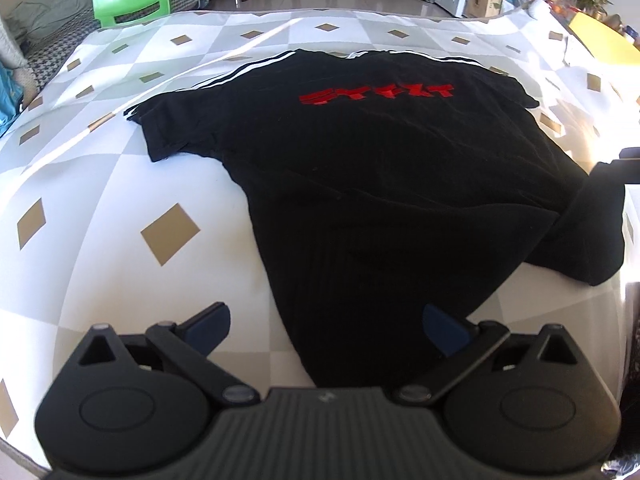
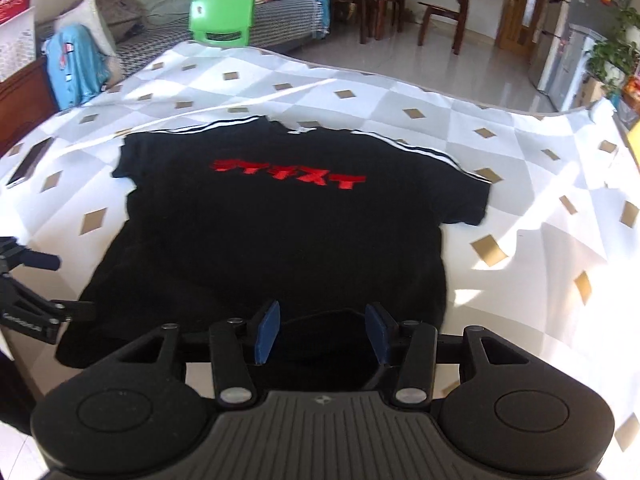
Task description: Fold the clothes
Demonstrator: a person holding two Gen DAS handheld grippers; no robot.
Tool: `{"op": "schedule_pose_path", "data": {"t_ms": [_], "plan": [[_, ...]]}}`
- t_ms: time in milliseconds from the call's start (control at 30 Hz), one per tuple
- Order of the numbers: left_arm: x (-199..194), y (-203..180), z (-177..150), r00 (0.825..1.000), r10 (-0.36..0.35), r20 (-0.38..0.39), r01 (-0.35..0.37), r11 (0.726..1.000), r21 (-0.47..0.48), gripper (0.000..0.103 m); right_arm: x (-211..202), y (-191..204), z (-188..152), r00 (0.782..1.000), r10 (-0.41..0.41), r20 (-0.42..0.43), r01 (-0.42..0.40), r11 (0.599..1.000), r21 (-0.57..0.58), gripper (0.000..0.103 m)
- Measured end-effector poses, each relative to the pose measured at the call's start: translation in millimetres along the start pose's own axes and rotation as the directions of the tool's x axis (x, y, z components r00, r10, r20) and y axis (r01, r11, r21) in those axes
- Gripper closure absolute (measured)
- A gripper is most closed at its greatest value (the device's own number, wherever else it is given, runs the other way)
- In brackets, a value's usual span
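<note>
Black T-shirt lying spread flat on the patterned cloth, red lettering facing up, white-striped shoulders at the far edge. Left sleeve extended flat beside the body; lower right corner of the shirt bunched and doubled over near the hem.

Left gripper held above the hem of the shirt, jaws spread wide, blue pads clear of the fabric, nothing between them. Seen again at the left margin of the right wrist view, beside the shirt's lower corner.

Right gripper poised over the hem of the shirt, jaws parted to a moderate gap. Dark fabric visible between the pads; contact not evident, no grip observed.

Green chair standing beyond the far side of the shirt, past the cloth edge. Wooden chair further back on the tiled floor. Cloth sunlit to the right of the shirt.
</note>
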State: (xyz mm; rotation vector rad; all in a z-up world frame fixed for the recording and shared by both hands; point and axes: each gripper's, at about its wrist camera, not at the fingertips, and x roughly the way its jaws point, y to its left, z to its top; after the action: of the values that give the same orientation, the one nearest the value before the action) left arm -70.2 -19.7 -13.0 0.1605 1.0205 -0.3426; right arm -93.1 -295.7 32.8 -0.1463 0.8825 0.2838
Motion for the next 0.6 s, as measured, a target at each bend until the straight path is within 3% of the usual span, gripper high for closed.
{"op": "schedule_pose_path", "data": {"t_ms": [100, 233, 367, 600], "plan": [[0.8, -10.6, -1.3, 1.0, -0.018, -0.002, 0.018, 0.999, 0.042, 0.0, 12.0, 18.7, -6.8, 0.997, 0.059, -0.047, -0.062, 0.995, -0.079, 0.057], [4.3, -21.6, -3.8, 1.0, -0.023, -0.014, 0.025, 0.996, 0.083, 0.0, 39.6, 38.1, -16.1, 0.989, 0.078, -0.122, -0.098, 0.981, -0.167, 0.057], [8.4, -28.8, -4.6, 0.999, -0.04, -0.026, 0.043, 0.993, 0.106, 0.0, 60.6, 45.1, -23.0, 0.988, 0.049, -0.147, -0.079, 0.975, -0.206, 0.057], [17.3, -41.0, -7.7, 0.997, -0.059, -0.054, 0.066, 0.986, 0.152, 0.0, 75.2, 46.9, -24.8, 0.993, -0.006, -0.117, -0.027, 0.962, -0.273, 0.058]]}}
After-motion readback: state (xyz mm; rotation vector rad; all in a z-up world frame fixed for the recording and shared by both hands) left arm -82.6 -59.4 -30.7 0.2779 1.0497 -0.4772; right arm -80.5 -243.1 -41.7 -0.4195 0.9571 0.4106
